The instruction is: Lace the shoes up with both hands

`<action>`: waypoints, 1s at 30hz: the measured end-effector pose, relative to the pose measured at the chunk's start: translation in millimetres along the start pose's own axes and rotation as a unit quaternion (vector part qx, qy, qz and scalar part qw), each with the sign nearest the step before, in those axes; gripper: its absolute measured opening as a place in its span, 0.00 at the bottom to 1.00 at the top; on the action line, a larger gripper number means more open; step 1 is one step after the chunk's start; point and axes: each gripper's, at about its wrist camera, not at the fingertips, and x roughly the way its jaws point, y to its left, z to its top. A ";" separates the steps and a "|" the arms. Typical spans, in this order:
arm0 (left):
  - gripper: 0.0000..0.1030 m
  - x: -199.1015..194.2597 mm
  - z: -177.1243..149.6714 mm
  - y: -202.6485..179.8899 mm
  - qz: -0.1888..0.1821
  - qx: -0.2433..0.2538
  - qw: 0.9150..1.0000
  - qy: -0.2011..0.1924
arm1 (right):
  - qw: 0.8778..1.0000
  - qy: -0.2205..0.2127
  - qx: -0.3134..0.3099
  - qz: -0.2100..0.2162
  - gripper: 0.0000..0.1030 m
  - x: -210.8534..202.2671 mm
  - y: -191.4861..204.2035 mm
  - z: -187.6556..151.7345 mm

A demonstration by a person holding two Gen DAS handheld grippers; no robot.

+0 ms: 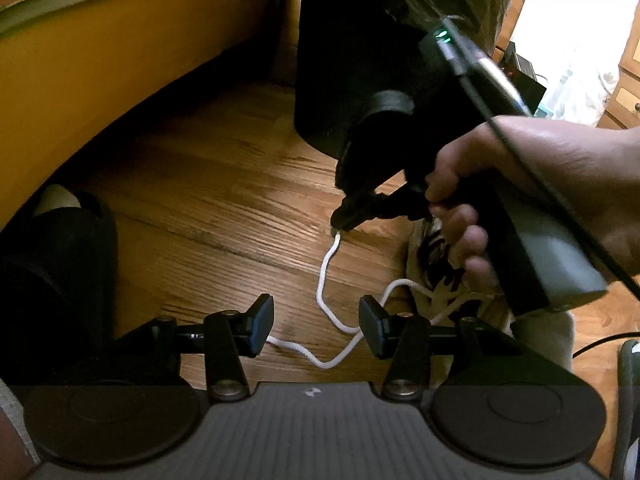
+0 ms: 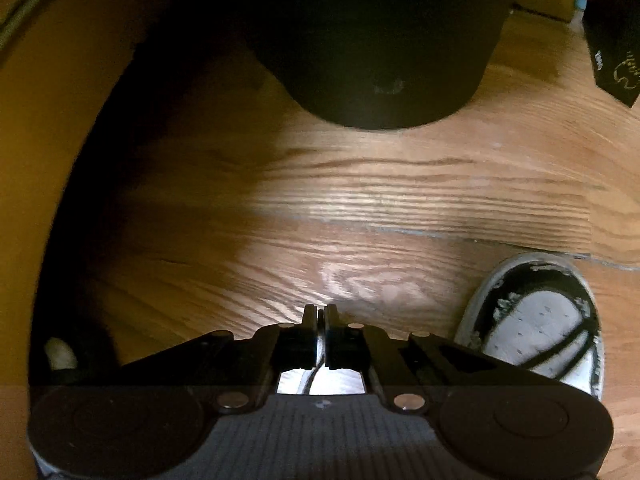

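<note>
We have the white lace [image 1: 325, 276] pinched at its tip in our right gripper [image 1: 340, 226], fingers clamped together on it. Our left gripper [image 1: 316, 330] hangs with fingers apart over the lace's slack on the floor [image 1: 224, 184], the shoe [image 2: 548, 320] just beside. Next, we judge, comes feeding the tip to an eyelet. No writing is legible.

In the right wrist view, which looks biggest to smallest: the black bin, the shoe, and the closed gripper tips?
1. Black bin, by far the largest, filling the top.
2. Shoe, only its toe shows at lower right.
3. Right gripper tips, smallest, though nearness to the camera enlarges them.
</note>
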 end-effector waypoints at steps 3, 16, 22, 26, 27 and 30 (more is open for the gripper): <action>0.50 -1.4 1.3 -2.6 -0.006 -0.003 1.000 -0.004 | 1.000 -0.014 0.001 0.025 0.04 -23.5 -0.2 -5.3; 0.47 -18.1 18.1 -29.8 -0.017 0.120 0.991 -0.060 | 0.992 -0.053 -0.017 0.110 0.04 -117.6 2.3 -42.4; 0.34 -25.2 21.9 -53.1 -0.023 0.237 0.967 -0.087 | 0.990 -0.064 -0.033 0.119 0.04 -145.9 0.2 -51.4; 0.35 -25.9 16.5 -60.8 -0.014 0.255 0.964 -0.072 | 0.992 -0.063 -0.043 0.099 0.04 -151.5 -9.4 -56.6; 0.35 -23.0 13.7 -58.5 -0.011 0.246 0.967 -0.059 | 0.993 -0.059 -0.051 0.091 0.04 -150.6 -10.0 -57.8; 0.37 -10.3 11.6 -43.8 0.003 0.189 0.982 -0.023 | 0.992 -0.059 -0.075 0.083 0.11 -154.4 -10.0 -65.4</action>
